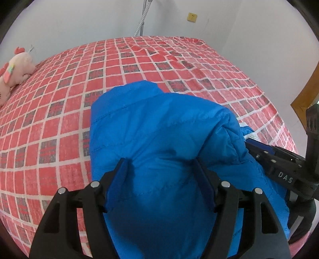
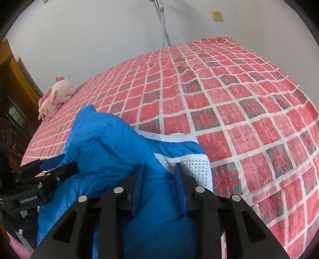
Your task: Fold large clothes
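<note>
Left gripper (image 1: 161, 167) and right gripper (image 2: 159, 173) each pinch the blue puffer jacket (image 1: 159, 127); lay it flat on bed (image 1: 59, 119), edges aligned.

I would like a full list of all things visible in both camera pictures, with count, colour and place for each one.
jacket: one, bright blue, puffy, bunched at the near edge of the bed, held by both grippers
white band: one, white with small shiny studs, part of the jacket, beside the right gripper
bed cover: one, red with white lines and grey squares, over the whole bed
plush toy: one, pink, lying at the left side of the bed
hose: one, white, hanging on the wall behind the bed
wall socket: one, yellow, high on the white wall
wooden furniture: brown, far left
left gripper: one, black with blue pads, shut on the jacket
right gripper: one, black with blue pads, shut on the jacket
</note>
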`<state>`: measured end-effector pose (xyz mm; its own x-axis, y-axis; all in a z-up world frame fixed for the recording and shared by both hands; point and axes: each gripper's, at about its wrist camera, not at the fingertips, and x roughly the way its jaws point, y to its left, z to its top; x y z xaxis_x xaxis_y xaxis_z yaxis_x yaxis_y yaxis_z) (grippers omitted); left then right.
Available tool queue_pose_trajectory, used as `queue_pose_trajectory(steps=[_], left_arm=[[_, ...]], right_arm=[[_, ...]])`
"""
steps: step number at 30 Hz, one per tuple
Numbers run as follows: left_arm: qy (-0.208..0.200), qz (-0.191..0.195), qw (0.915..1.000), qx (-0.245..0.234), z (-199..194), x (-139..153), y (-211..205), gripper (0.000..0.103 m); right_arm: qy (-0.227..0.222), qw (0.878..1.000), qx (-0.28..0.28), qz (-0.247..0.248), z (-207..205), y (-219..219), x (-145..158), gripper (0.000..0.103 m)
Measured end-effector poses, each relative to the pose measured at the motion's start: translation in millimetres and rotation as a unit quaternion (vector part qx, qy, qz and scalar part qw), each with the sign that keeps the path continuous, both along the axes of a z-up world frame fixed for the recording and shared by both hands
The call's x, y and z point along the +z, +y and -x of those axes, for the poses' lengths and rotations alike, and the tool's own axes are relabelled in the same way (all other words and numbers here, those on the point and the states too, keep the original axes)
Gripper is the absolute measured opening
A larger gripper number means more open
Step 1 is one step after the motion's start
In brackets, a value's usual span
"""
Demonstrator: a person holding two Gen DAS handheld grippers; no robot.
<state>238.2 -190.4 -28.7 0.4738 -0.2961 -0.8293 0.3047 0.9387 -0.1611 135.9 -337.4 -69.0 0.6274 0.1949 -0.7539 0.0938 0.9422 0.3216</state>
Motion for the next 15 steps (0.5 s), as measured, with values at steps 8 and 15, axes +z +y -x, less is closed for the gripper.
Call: queue_pose_trajectory(steps=[8,15], left_arm=[[-0.049,0.012,0.9986,0.017,52.5,30.0,26.6,0.066],[-0.05,0.005,0.9987,0.006,65.5,2.1,19.0,0.07]], right_arm=[[-0.073,0.997,0.035,0.011,66.6,9.4,49.1,0.033],[-0.052,0.997,0.033,0.038,70.5,22.5,12.3,0.031]])
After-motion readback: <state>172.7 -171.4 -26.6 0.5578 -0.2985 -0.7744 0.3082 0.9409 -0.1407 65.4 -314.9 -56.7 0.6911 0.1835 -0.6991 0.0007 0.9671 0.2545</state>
